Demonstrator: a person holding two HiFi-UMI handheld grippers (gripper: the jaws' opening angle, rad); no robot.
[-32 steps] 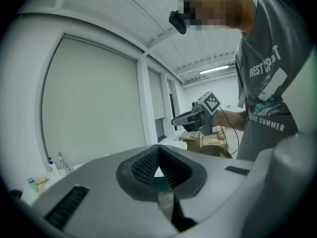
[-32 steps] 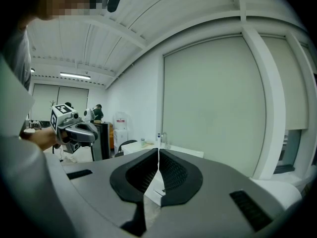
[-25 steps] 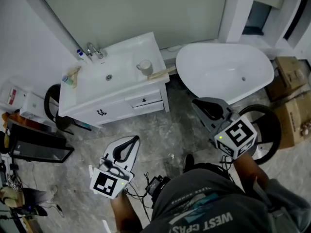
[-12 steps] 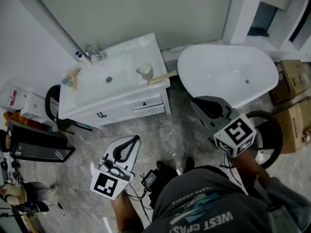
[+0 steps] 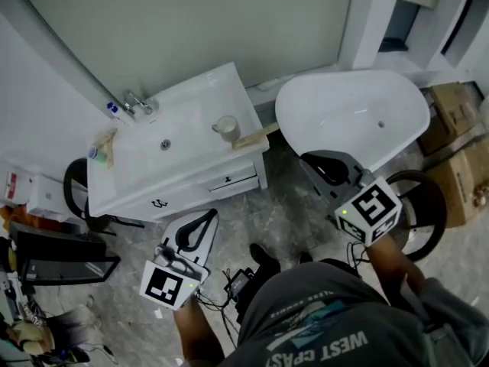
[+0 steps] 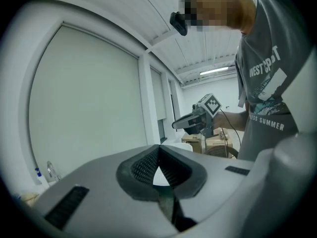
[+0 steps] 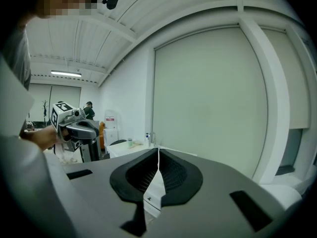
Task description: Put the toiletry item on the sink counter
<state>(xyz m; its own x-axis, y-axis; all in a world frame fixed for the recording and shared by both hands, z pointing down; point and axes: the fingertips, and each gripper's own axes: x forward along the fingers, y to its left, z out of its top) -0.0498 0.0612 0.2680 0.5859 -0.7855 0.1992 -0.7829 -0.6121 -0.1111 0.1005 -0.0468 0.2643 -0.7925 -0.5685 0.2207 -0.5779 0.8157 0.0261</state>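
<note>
The white sink counter [image 5: 145, 176] stands at the upper left of the head view, with a faucet [image 5: 134, 102] at its back. On it are a cup [image 5: 226, 127], a long tan item [image 5: 256, 135] at its right edge, and a small green-topped item [image 5: 96, 154] at its left end. My left gripper [image 5: 209, 215] hangs over the floor in front of the cabinet, shut and empty. My right gripper [image 5: 306, 159] is shut and empty too, by the near rim of the bathtub [image 5: 351, 113]. Both gripper views show tips meeting [image 6: 158, 148] [image 7: 158, 150] with nothing between.
A blue-capped bottle [image 5: 113, 108] stands beside the faucet. Cardboard boxes [image 5: 458, 159] lie at the right and a round black thing [image 5: 420, 205] under my right arm. Dark clutter [image 5: 53, 254] sits on the floor at the left. A cable bundle [image 5: 237, 281] lies by my feet.
The head view has shifted a little, so the counter sits slightly lower and more to the left. Both grippers keep their places and stay shut.
</note>
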